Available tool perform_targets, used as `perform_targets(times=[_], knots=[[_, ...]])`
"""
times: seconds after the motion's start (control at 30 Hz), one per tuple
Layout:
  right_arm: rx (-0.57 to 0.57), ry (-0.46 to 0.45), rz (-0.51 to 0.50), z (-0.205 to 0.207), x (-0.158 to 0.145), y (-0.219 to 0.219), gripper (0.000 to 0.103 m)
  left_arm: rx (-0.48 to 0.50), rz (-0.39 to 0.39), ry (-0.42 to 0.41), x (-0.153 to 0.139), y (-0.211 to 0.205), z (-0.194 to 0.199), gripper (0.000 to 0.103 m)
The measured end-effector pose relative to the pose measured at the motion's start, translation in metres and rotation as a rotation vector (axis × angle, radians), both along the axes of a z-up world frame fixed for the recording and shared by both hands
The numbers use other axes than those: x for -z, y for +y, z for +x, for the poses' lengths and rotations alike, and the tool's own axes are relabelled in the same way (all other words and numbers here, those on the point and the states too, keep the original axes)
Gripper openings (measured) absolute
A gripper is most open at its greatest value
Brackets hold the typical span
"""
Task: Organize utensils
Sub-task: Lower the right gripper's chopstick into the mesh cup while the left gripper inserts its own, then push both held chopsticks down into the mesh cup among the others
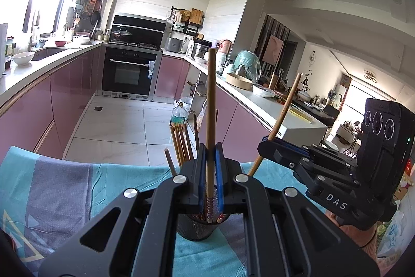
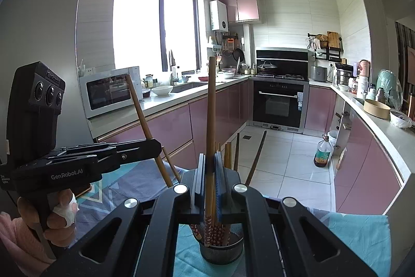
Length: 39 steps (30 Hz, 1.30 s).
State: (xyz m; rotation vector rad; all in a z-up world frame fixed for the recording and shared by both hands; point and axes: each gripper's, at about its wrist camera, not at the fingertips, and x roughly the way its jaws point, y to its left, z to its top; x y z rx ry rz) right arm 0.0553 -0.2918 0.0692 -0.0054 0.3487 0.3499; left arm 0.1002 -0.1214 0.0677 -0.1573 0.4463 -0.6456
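My left gripper [image 1: 210, 168] is closed on a long brown bamboo chopstick [image 1: 210, 105], its blue-padded jaws pressed against the shaft on both sides. The stick stands nearly upright, plain end up, and its patterned end reaches down to the mouth of the black mesh utensil cup [image 1: 194, 227] on the teal and grey patterned cloth [image 1: 64, 186]. Just beyond my fingers I see a bundle of other brown chopsticks [image 1: 181, 142] sticking up; what holds them is hidden behind the gripper.

My right gripper [image 2: 210, 168] is likewise clamped on a second long brown bamboo chopstick [image 2: 211, 105], held nearly vertical. Its lower end, red with a small floral pattern, sits among similar chopsticks standing in a round black mesh holder [image 2: 220, 251] directly below the jaws, on the same cloth.

From the left camera the right gripper shows at the right, with its chopstick [image 1: 282, 121] leaning across the pink cabinets. From the right camera the left gripper appears at the left, a bandaged hand [image 2: 52, 214] wrapped around its handle.
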Motion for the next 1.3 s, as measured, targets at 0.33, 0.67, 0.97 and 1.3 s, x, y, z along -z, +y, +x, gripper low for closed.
perform_targets(times=[0.33, 0.67, 0.97, 1.3], knots=[[0.019, 0.007, -0.011, 0.012, 0.003, 0.003, 0.005, -0.017, 0.009, 0.016, 0.005, -0.01, 0.005, 0.008], [0.048, 0.051, -0.038, 0.025, 0.014, 0.007, 0.005, -0.034, 0.032, 0.043, 0.021, -0.015, 0.008, 0.008], [0.059, 0.082, -0.054, 0.033, 0.024, 0.006, 0.005, -0.035, 0.046, 0.075, 0.027, -0.019, 0.017, 0.008], [0.064, 0.102, -0.065, 0.037, 0.029, 0.008, 0.005, -0.03, 0.058, 0.098, 0.03, -0.017, 0.023, 0.008]])
